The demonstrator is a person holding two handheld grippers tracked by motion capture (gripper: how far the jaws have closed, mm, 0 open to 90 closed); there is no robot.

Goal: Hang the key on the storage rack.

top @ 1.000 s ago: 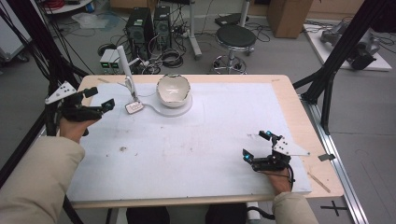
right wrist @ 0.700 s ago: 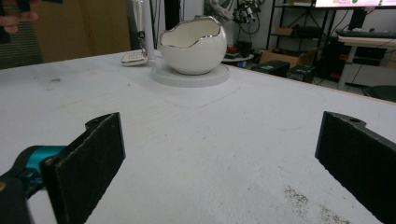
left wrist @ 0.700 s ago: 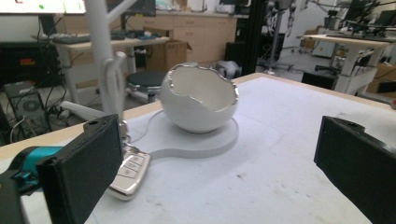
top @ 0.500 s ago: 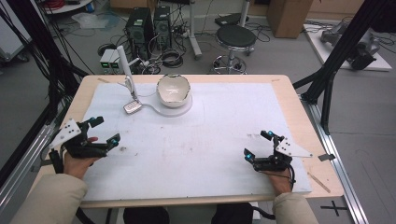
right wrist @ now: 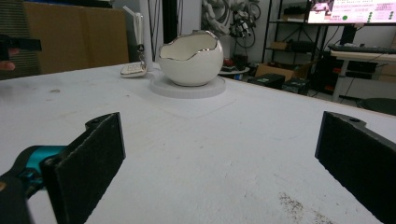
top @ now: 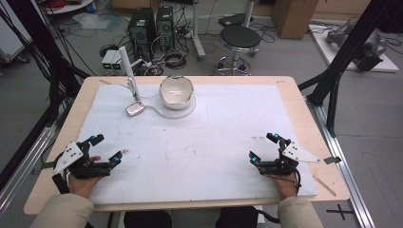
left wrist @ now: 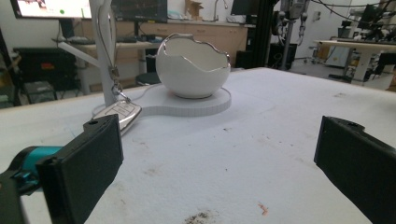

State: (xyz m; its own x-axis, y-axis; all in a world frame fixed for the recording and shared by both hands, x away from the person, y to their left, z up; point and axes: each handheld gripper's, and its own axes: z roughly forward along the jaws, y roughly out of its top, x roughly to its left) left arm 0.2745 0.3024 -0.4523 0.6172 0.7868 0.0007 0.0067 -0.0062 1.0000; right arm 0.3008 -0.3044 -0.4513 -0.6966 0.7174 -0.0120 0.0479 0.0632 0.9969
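A white eggshell-shaped bowl point(top: 177, 92) with a silver jagged rim stands on a round white base point(top: 183, 111) at the back of the table; it also rises ahead in the left gripper view point(left wrist: 191, 67) and the right gripper view point(right wrist: 189, 58). A silver car key point(top: 134, 109) lies by a white hook stand point(top: 128, 71), hanging from it on a ring point(left wrist: 116, 91). My left gripper point(top: 105, 149) rests open near the front left edge, nothing between its jaws. My right gripper point(top: 263, 147) rests open at the front right, also with nothing in it.
A white mat point(top: 214, 142) covers most of the wooden table point(top: 309, 123); it carries small dark specks point(left wrist: 198, 217). A stool point(top: 240, 38), computer towers point(top: 152, 26) and cables stand on the floor beyond the far edge. Black frame posts point(top: 342, 57) flank the table.
My left gripper has drawn back from beside the key stand to the front left of the table and now rests there. The right gripper has hardly moved.
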